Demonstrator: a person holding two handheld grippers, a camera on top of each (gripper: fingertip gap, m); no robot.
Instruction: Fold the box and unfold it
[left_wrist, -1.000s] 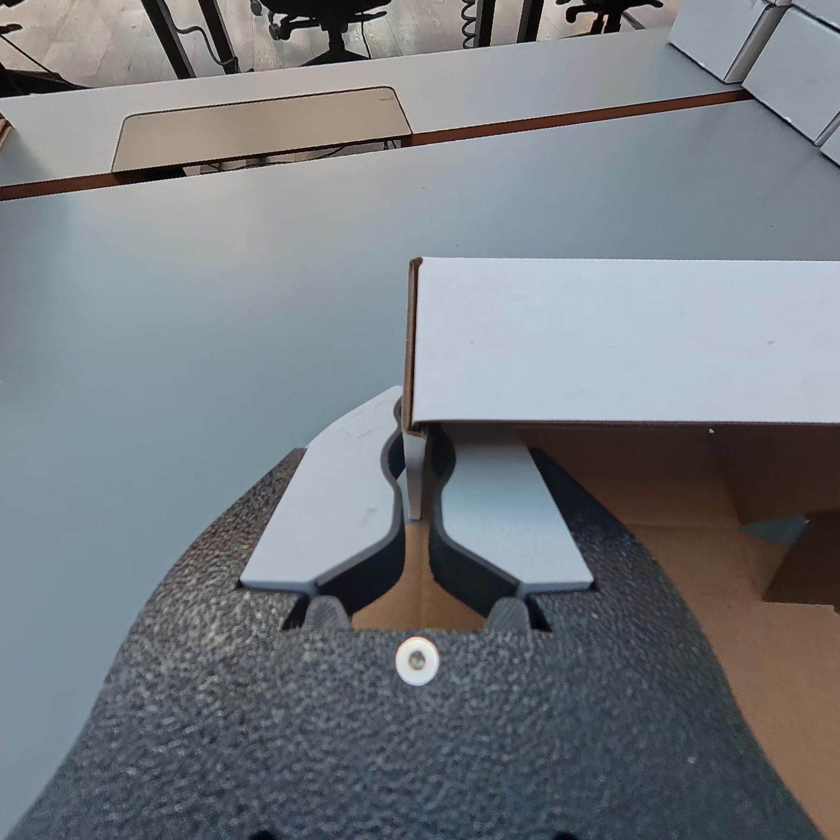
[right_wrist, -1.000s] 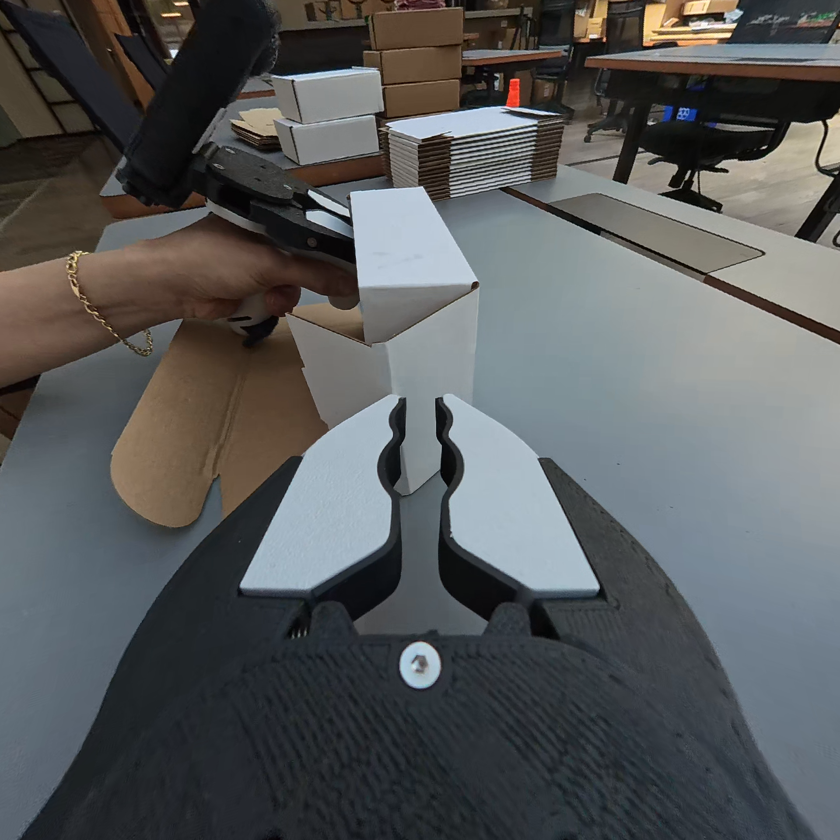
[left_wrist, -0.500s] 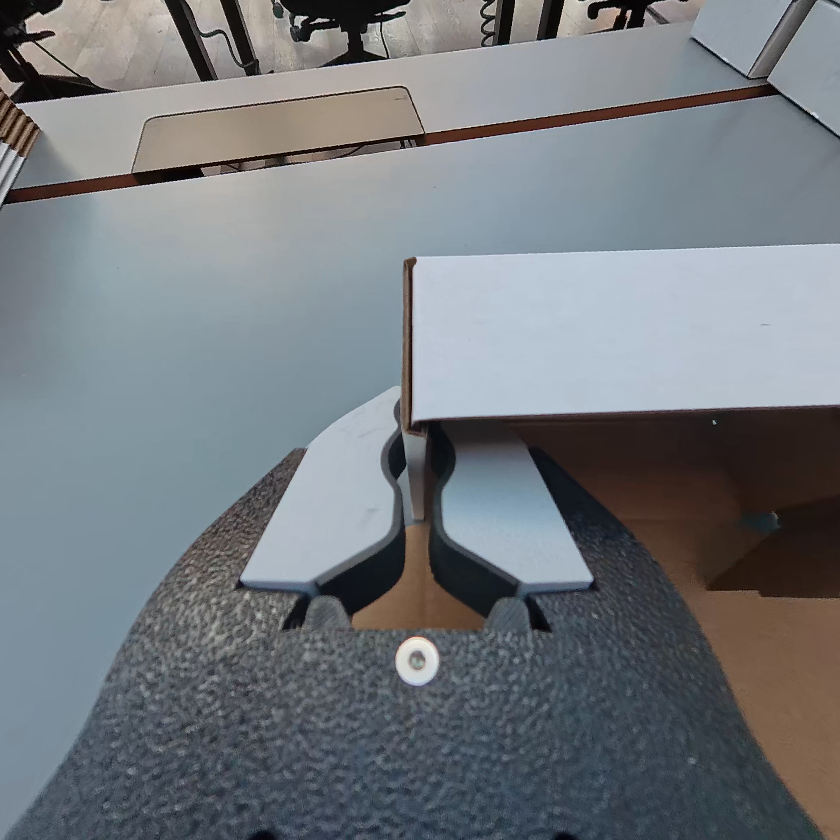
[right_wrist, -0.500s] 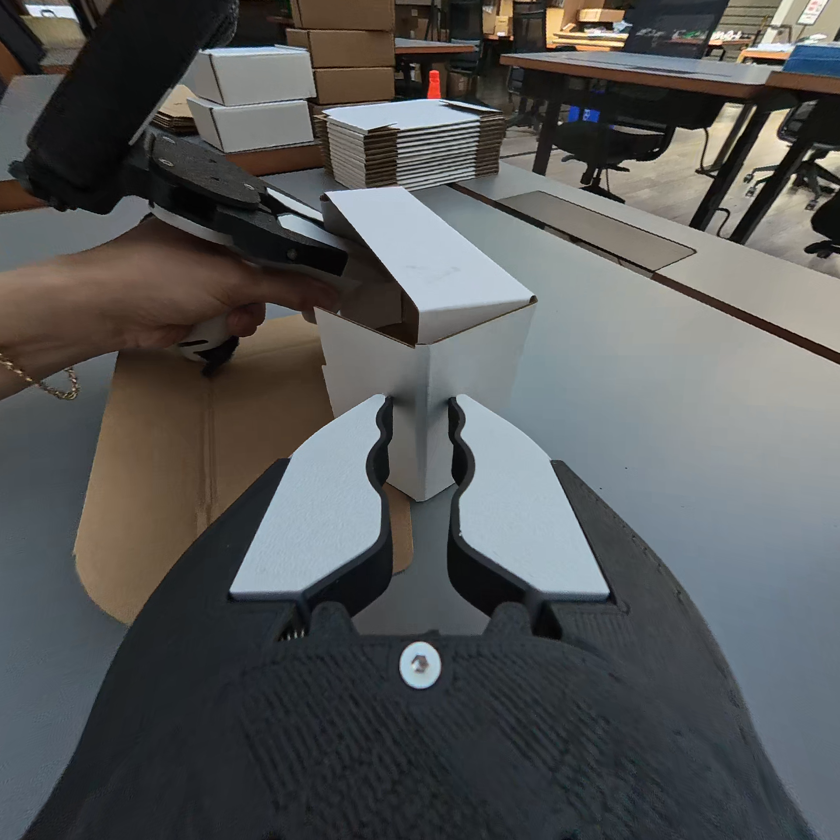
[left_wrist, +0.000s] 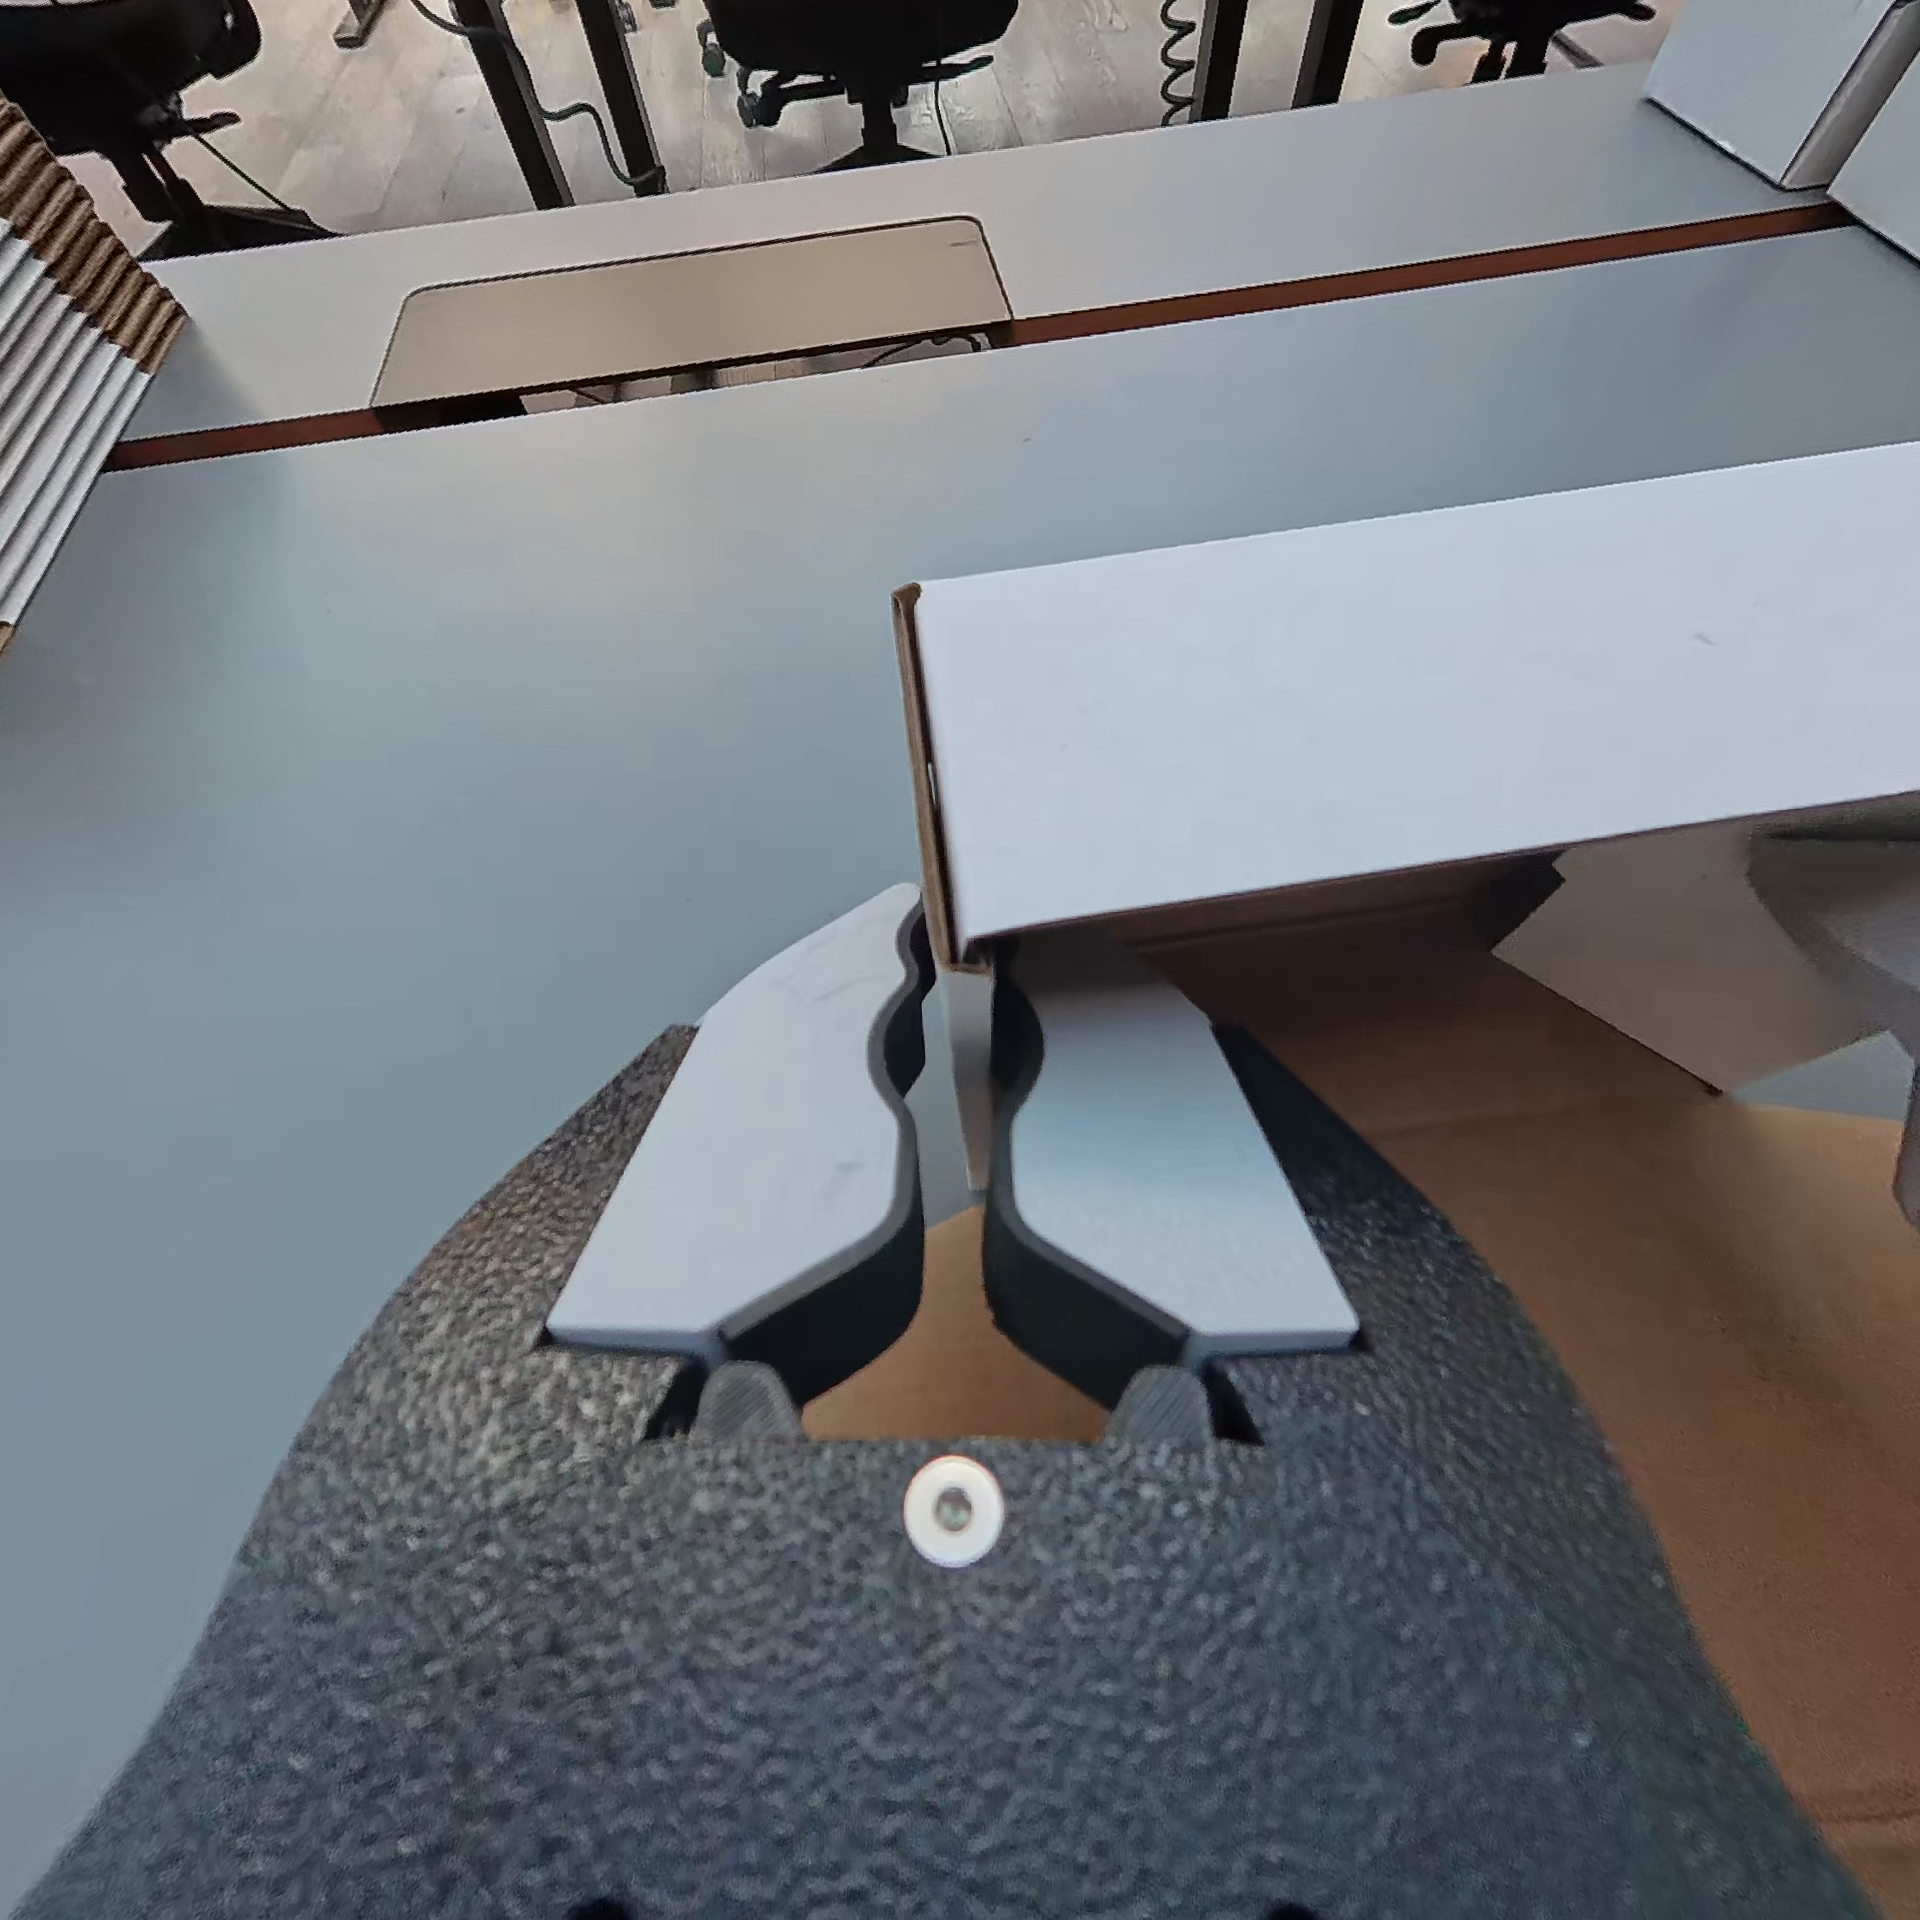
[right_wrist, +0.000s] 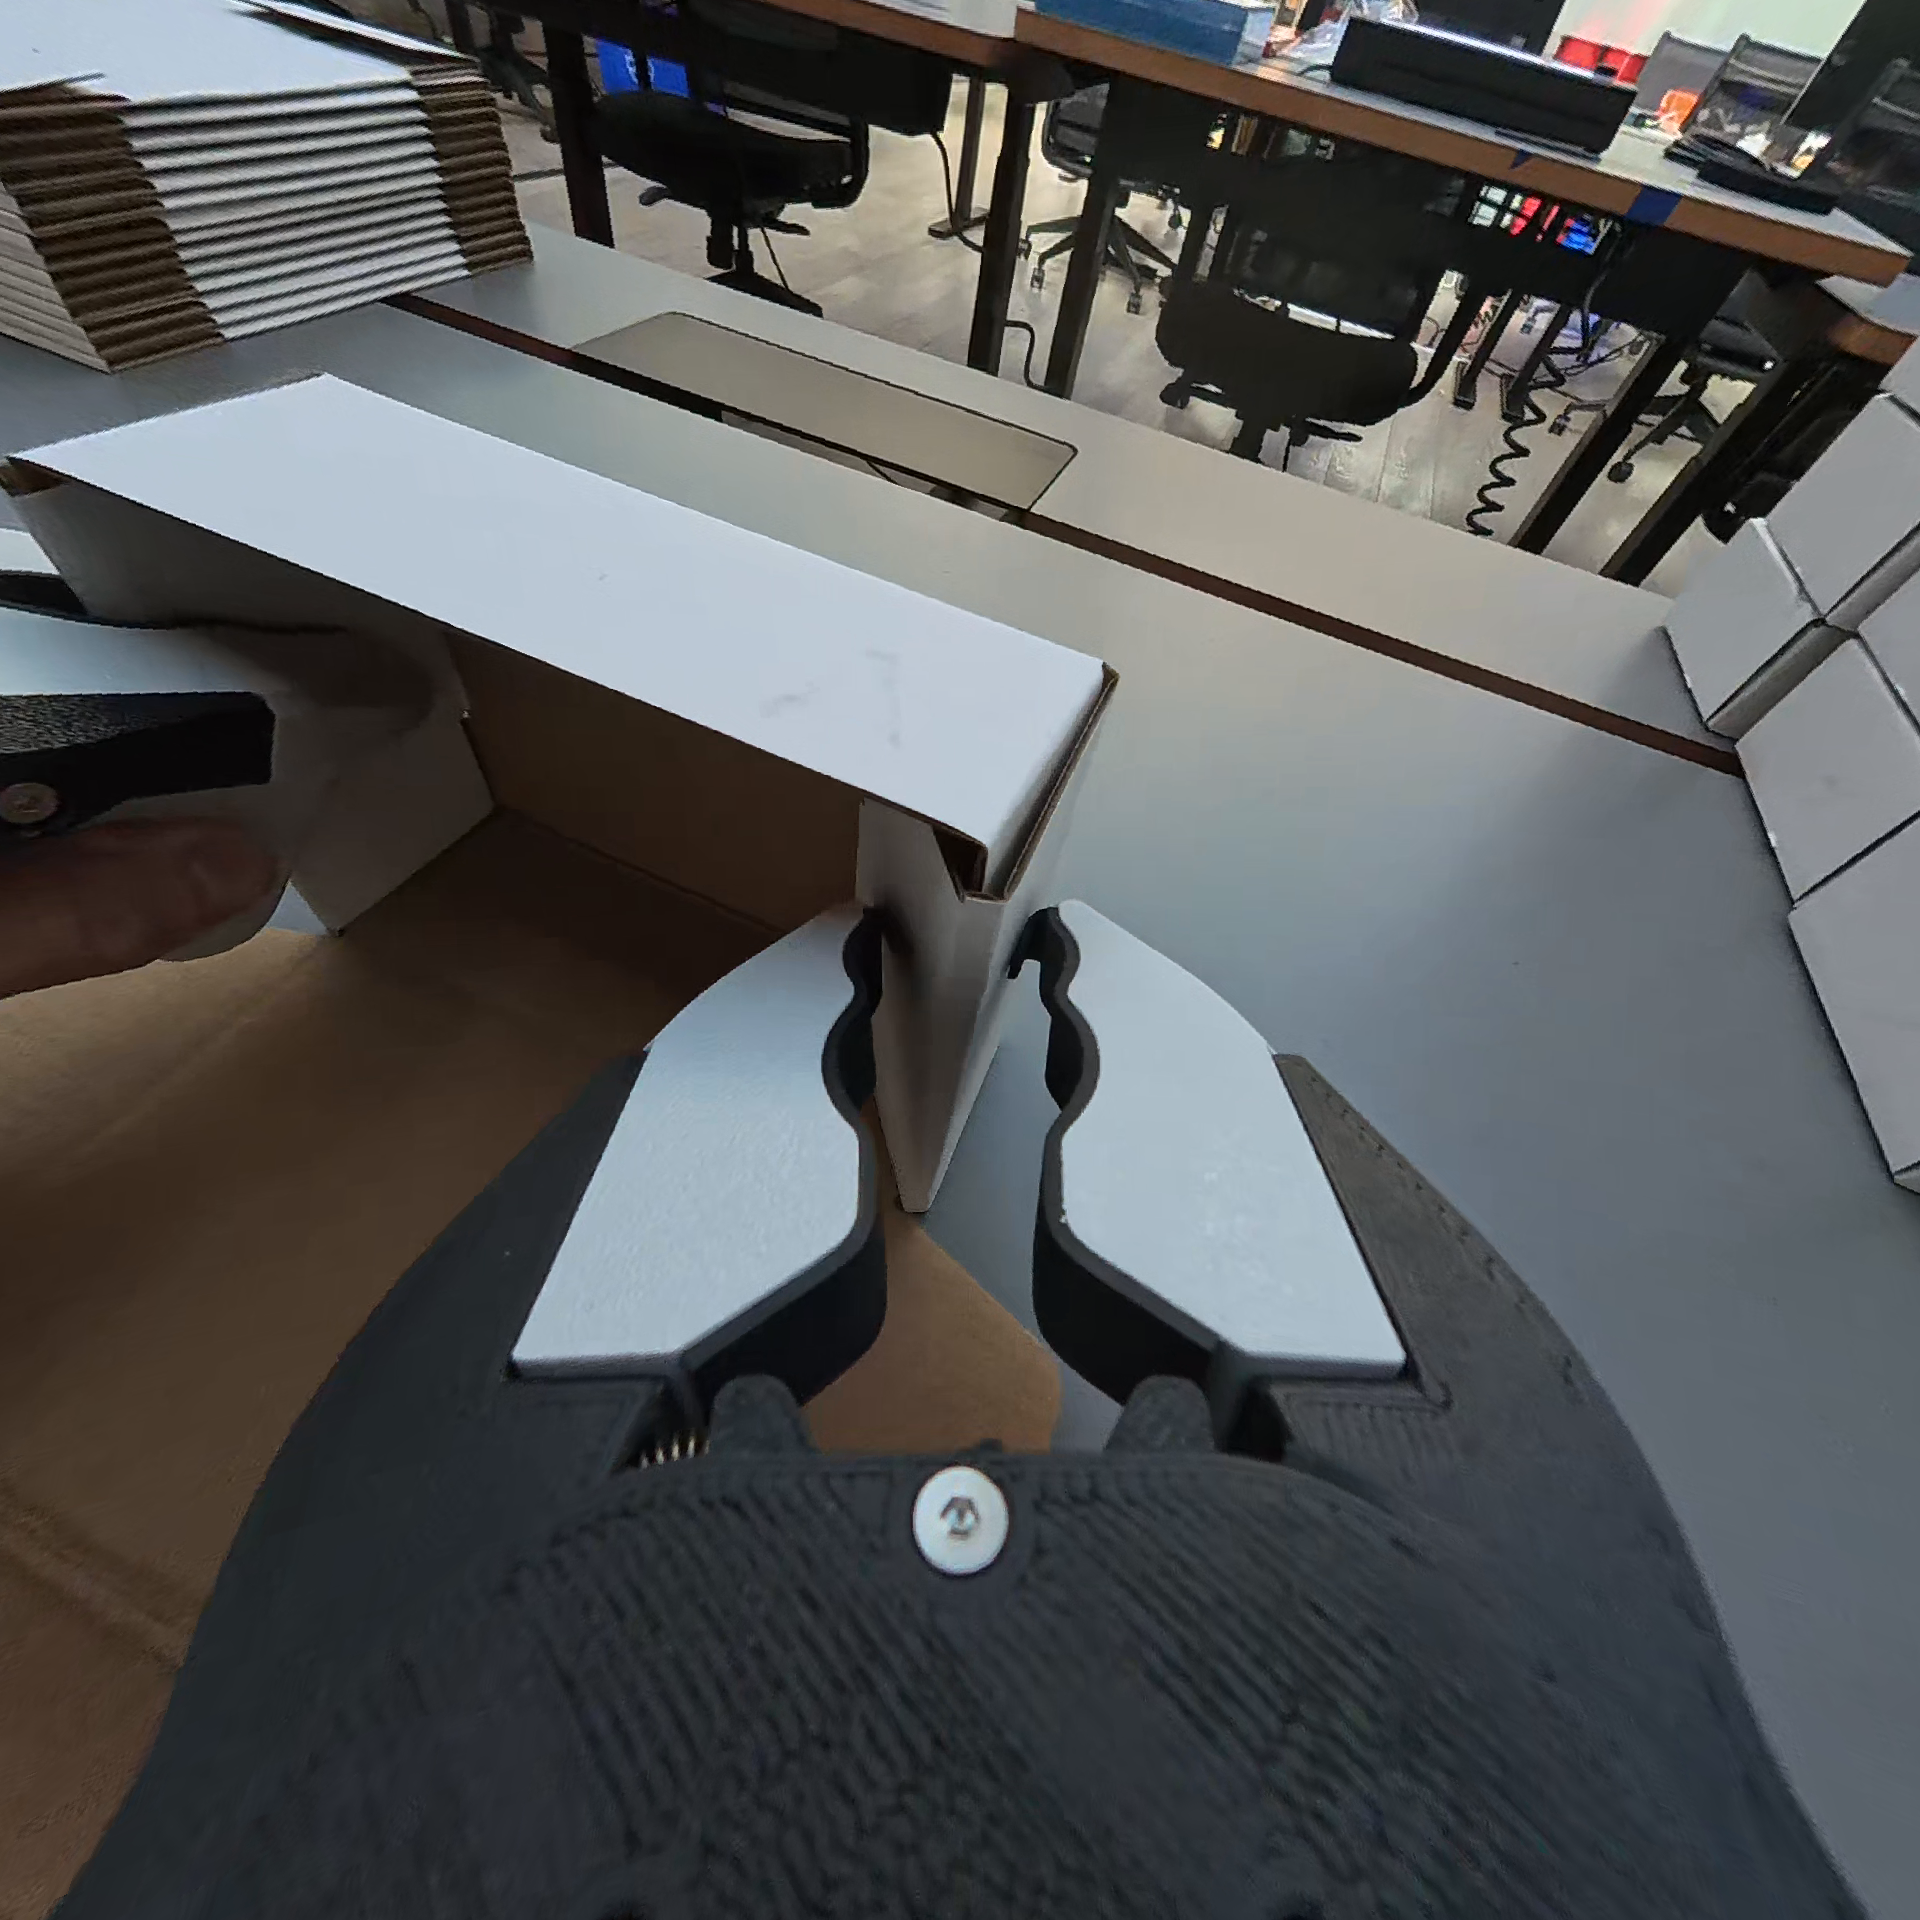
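Note:
The box (left_wrist: 1403, 748) is white outside and brown inside. It stands half folded on the grey table (left_wrist: 416, 727), with its long white panel bent over the top. Its brown flat part (right_wrist: 208, 1195) lies on the table toward me. My left gripper (left_wrist: 961, 997) is shut on the thin upright wall at the box's left end. It also shows at the left edge of the right wrist view (right_wrist: 125, 748), with a fingertip under it. My right gripper (right_wrist: 951, 935) is open. Its fingers straddle the wall (right_wrist: 935, 1060) at the box's right end.
A stack of flat cardboard blanks (right_wrist: 260, 208) lies at the back left and also shows in the left wrist view (left_wrist: 52, 395). Folded white boxes (right_wrist: 1829, 727) are piled at the right. A second table with a lid plate (right_wrist: 831, 416) adjoins the far edge, with office chairs and desks beyond.
My right gripper has swung from the box's corner round to its right end, and its jaws have spread wider. The long white panel has come down over the top. My left gripper keeps its hold.

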